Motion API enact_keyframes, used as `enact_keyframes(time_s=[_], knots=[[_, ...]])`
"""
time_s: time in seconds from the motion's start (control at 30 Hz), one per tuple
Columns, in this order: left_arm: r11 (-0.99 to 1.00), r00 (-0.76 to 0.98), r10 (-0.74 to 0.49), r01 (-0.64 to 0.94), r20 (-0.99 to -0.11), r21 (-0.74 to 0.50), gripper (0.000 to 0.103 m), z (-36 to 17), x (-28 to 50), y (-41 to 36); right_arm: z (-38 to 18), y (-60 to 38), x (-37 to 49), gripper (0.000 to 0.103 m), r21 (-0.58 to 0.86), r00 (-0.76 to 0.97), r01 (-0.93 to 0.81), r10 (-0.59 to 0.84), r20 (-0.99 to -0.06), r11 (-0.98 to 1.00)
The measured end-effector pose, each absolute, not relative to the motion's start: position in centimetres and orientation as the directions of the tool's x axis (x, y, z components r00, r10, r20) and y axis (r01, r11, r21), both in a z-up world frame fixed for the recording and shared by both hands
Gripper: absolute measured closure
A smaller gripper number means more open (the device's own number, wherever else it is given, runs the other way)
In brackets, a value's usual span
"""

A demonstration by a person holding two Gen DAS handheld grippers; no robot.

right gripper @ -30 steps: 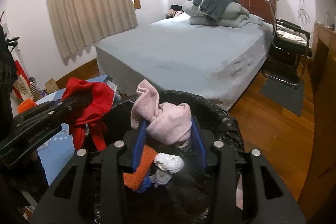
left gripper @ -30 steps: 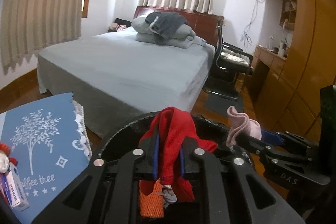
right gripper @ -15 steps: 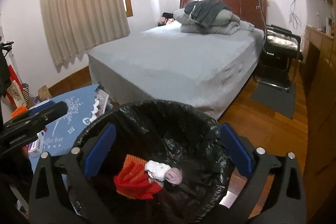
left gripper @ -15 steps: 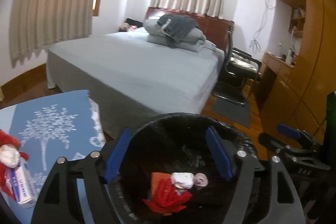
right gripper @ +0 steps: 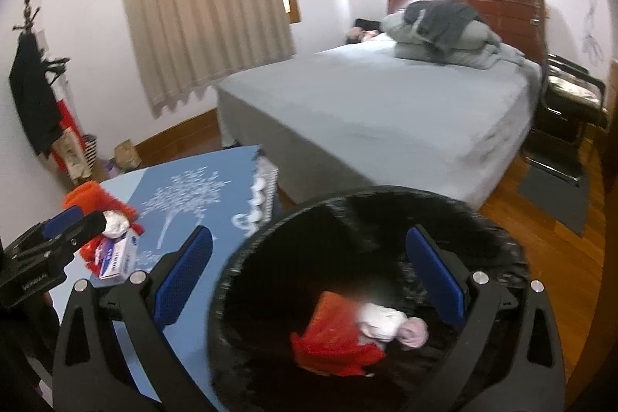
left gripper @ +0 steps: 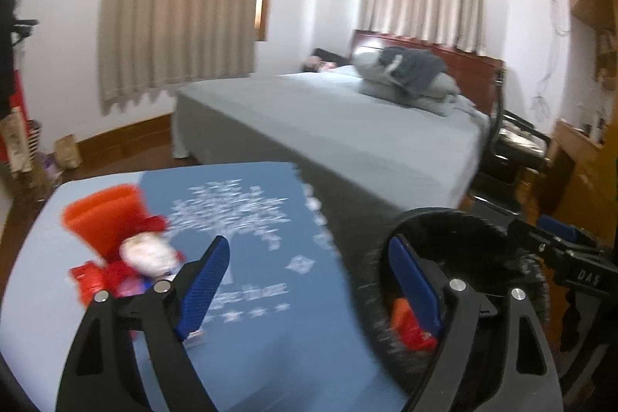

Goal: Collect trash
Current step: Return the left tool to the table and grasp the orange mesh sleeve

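A black-lined trash bin (right gripper: 502, 257) stands beside the blue-clothed table (left gripper: 270, 334). Inside it lie a red cloth (right gripper: 336, 331), a white wad (right gripper: 380, 321) and a pink cloth (right gripper: 415, 333). My right gripper (right gripper: 309, 265) is open and empty above the bin's left rim. My left gripper (left gripper: 309, 280) is open and empty over the table's right edge, beside the bin (left gripper: 455, 230). On the table lie an orange foam piece (left gripper: 104, 219), a white crumpled wad (left gripper: 148, 253), red scraps (left gripper: 92, 277) and a small white-blue box (right gripper: 116, 257).
A grey bed (right gripper: 386, 111) stands behind the table and bin. A black chair (right gripper: 571, 95) and a dark floor mat (right gripper: 556, 188) are at the right on the wooden floor. Bags (left gripper: 65, 151) lean on the left wall. A wooden cabinet (left gripper: 587, 172) is far right.
Both grippers opened and dropped the red and pink cloths into the bin. The left gripper has since swung left over the table; the right one has shifted left too.
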State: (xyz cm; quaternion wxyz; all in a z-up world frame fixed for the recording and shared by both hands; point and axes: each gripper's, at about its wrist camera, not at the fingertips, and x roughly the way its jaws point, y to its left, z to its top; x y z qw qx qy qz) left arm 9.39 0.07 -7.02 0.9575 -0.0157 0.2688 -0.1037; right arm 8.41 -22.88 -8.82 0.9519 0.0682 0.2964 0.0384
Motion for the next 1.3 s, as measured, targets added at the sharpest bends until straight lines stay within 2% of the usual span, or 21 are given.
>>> enact_keyframes(time_s=[0.43,0.63,1.13,1.2,1.3], knots=[[0.997,0.844,0.014,-0.055,-0.536,-0.06,0.02,-9.2,9.7,11.7,-8.9,-12.2,13.3,0.005,0.143,0.774,-0.207,0.251,-0.582,0.968],[0.991,0.833,0.066,-0.118,-0.55,-0.06,0.024,-10.3,11.1,16.1,-9.2,-8.2,15.4,0.005,0.132,0.753,-0.256,0.283,-0.594,0.958],[0.998,0.824,-0.033,-0.001,-0.566,-0.059,0.034,-12.4,16.4,19.1,-11.2,-2.3,19.6,0.005,0.11,0.697,-0.307,0.302,-0.65,0.945],[0.998,0.825,-0.054,0.024,-0.563,-0.061,0.037,-12.4,16.9,19.2,-11.4,-2.0,20.0,0.005,0.106,0.693,-0.308,0.299,-0.656,0.945],[0.996,0.818,-0.084,0.059,-0.569,-0.061,0.049,-12.6,17.4,18.9,-11.8,-1.8,20.4,0.005,0.108,0.684,-0.304,0.296,-0.666,0.946]])
